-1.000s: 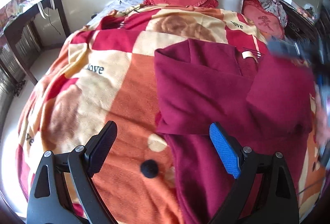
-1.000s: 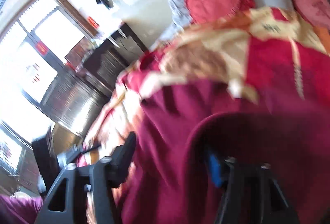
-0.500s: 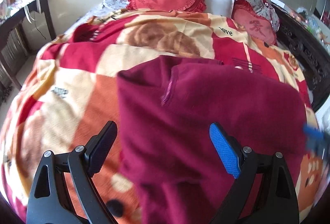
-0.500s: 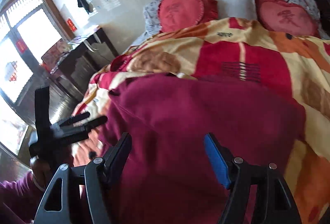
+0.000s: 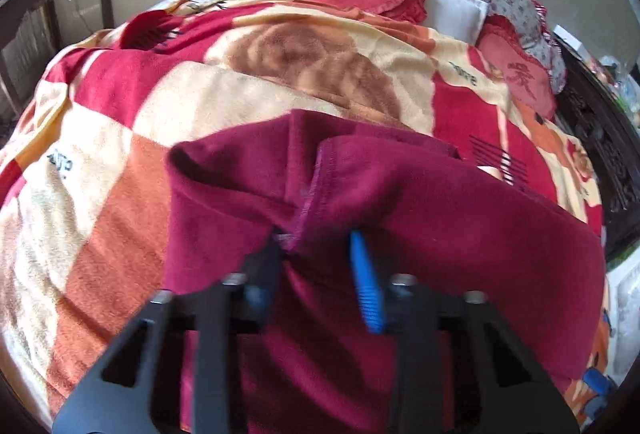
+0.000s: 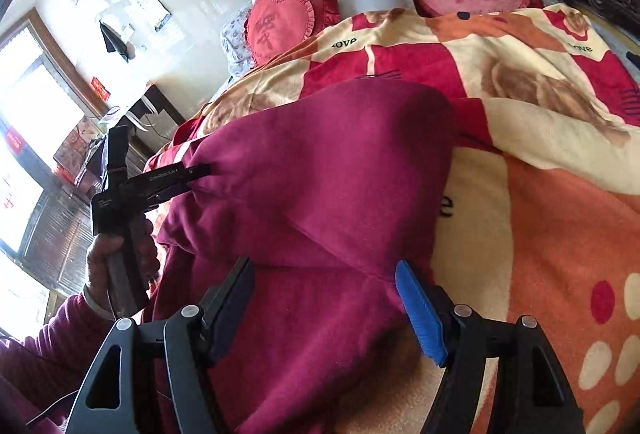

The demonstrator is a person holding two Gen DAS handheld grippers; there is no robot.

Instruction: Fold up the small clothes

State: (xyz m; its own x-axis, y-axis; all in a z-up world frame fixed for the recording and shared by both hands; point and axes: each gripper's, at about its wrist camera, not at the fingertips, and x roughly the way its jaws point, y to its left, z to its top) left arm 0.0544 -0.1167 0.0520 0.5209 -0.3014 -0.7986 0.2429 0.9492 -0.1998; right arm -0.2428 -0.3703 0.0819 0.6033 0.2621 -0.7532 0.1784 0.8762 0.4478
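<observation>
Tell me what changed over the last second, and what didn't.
The left gripper, wide open before, has closed on the maroon garment at its stitched edge. The right gripper, draped in cloth a second ago, now stands open over the garment. The garment stays on the patterned blanket; the pillows are unmoved.

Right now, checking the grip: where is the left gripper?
In the right wrist view, the left gripper is at left, pinching the maroon garment's edge.

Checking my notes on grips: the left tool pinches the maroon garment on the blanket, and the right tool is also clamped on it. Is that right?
Not quite. The left tool does pinch the maroon garment, which lies on the blanket. But the right tool is open, its fingers spread wide over the cloth, clamping nothing. The right wrist view shows it.
</observation>
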